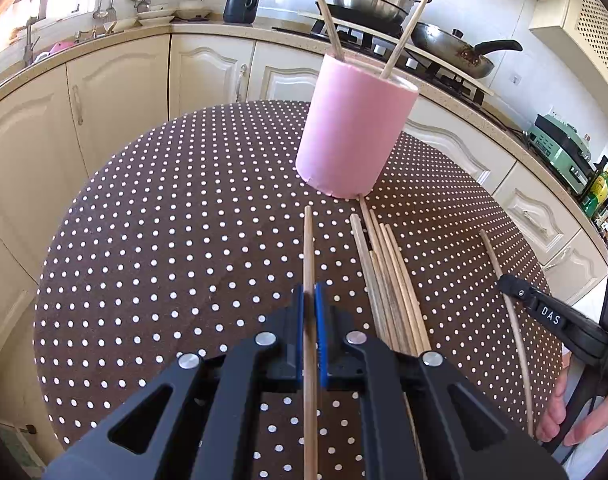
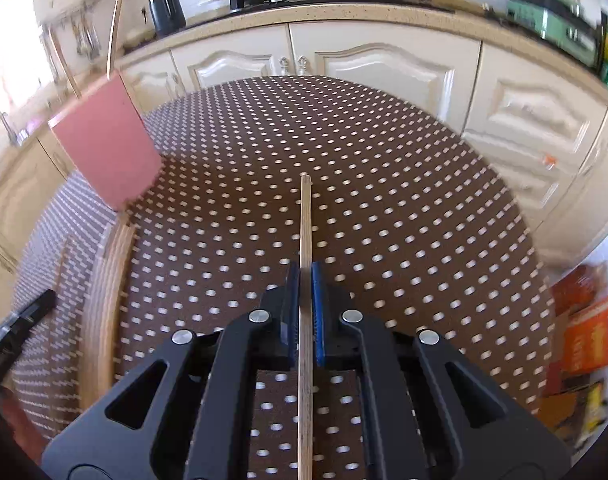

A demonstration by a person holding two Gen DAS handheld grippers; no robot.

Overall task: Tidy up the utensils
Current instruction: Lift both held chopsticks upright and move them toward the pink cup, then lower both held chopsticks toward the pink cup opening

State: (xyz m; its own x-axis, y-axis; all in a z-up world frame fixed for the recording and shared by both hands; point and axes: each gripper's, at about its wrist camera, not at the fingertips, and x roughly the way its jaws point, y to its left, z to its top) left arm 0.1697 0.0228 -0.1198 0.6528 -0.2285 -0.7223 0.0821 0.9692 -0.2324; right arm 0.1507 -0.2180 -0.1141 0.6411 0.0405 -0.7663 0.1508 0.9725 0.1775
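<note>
Left gripper (image 1: 312,300) clamped on single chopstick (image 1: 308,248) – right gripper (image 2: 305,280) clamped on another chopstick (image 2: 306,220). Pink cup (image 1: 354,132) held two upright; loose bundle (image 1: 388,280) lay on dotted table (image 1: 163,220).

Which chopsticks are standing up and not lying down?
The two chopsticks poking out of the pink cup. They stand slanted in it, while the bundle of chopsticks lies flat on the dotted table.

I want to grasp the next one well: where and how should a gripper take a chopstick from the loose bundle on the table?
Judging by pose, grip the outermost chopstick of the bundle near mid-length from above, jaws across it, because they lie flat and tightly side by side on the table.
</note>
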